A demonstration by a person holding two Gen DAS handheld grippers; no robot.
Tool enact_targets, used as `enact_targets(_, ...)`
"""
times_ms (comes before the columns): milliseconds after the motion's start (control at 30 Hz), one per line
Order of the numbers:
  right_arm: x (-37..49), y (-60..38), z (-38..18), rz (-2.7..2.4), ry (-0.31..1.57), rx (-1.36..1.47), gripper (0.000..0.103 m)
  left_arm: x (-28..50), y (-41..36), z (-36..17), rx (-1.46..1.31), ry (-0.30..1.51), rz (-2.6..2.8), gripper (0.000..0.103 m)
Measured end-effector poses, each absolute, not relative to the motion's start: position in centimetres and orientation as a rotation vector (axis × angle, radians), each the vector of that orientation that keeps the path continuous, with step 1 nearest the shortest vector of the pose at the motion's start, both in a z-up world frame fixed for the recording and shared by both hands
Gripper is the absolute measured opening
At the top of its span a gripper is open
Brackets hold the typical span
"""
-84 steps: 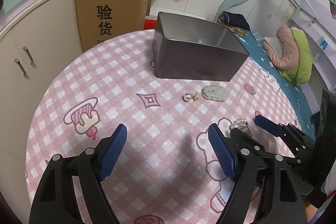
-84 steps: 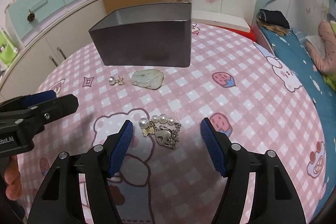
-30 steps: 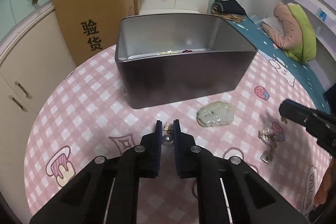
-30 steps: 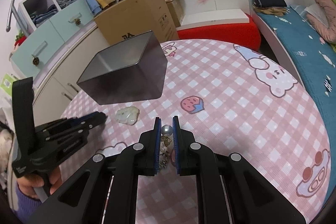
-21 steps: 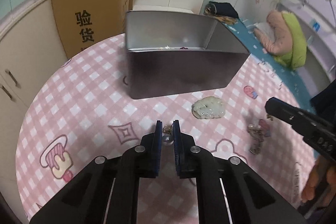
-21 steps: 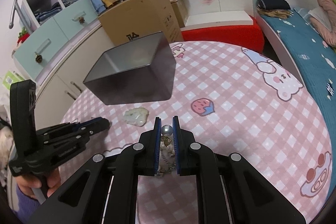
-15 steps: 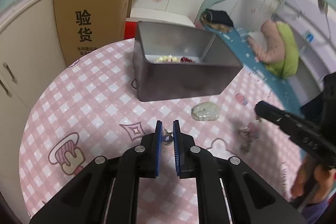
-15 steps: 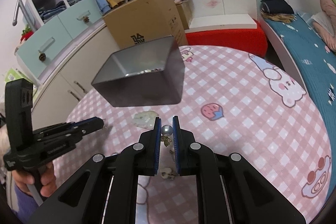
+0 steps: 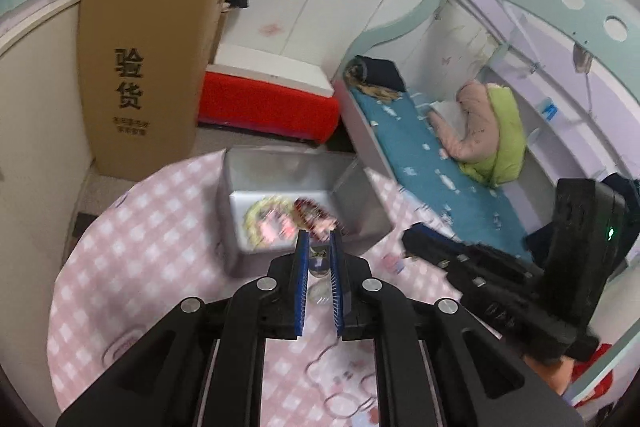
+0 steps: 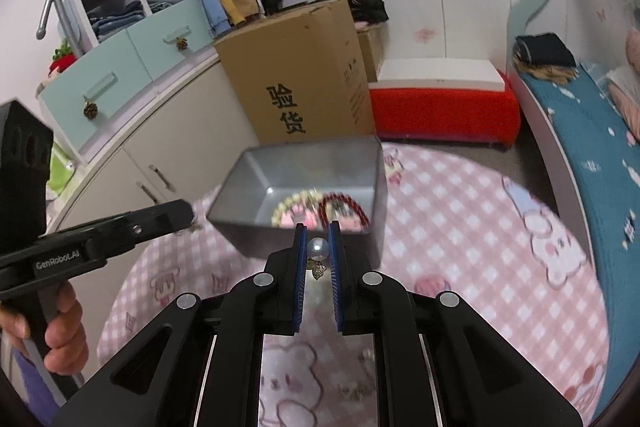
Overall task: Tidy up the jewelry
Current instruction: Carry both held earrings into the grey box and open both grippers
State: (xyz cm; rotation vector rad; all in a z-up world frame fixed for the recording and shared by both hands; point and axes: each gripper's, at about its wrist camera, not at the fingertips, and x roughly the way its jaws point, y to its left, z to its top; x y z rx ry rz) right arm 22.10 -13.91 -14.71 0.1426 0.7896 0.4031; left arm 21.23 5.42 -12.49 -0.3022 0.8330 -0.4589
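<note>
My left gripper (image 9: pixel 319 239) is shut on a pearl earring (image 9: pixel 319 263), lifted off the pink checked table (image 9: pixel 140 247) just before the near wall of the open grey tin box (image 9: pixel 280 167). My right gripper (image 10: pixel 317 233) is shut on a pearl necklace piece (image 10: pixel 318 249) whose gold charm dangles under the pearl, also raised in front of the tin box (image 10: pixel 316 167). Yellow and red beaded bracelets (image 10: pixel 320 207) lie inside the tin. The two grippers hang side by side; the left gripper's tip (image 10: pixel 184 213) shows in the right wrist view.
A tall cardboard box (image 10: pixel 300 79) stands behind the table (image 10: pixel 460 227), with a red bench (image 10: pixel 440 107) and a bed (image 9: pixel 432 155) beyond. Cream cabinets (image 10: pixel 180 147) run along the left. A hand (image 10: pixel 60 339) holds the left gripper's handle.
Both grippers closed on their pieces, then lifted them off the table toward the tin. The tin's inside with the bracelets has come into view; the jade pendant has dropped out of sight.
</note>
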Motion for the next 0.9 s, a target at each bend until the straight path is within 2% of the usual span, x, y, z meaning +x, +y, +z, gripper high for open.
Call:
enact_targets(333, 26.2, -11.4, -15.0, 0.395, 0.829, 0.088, 0.012, 26.1, 4.0, -13.7, -0.271, 0.900, -0.373, 0.009)
enact_targets(800, 27.9, -10.4, -17.2, 0.392, 0.883, 0.090, 0.012, 27.1, 4.2, -15.7, -0.247, 0.945, -0.318, 0.010)
enact_targets(833, 27.9, -10.5, -17.3, 0.391, 0.884, 0.094, 0.012, 27.1, 4.2, -15.7, -0.251, 0.942, -0.322, 0.012)
enact_targets(867, 27.9, -10.5, -17.3, 0.390, 0.884, 0.095, 0.012, 27.1, 4.2, -15.6, -0.251, 0.941, -0.321, 0.022)
enact_targets(900, 27.9, -10.5, -17.3, 0.390, 0.885, 0.096, 0.012, 26.9, 4.2, -15.6, -0.249, 0.939, -0.316, 0.027)
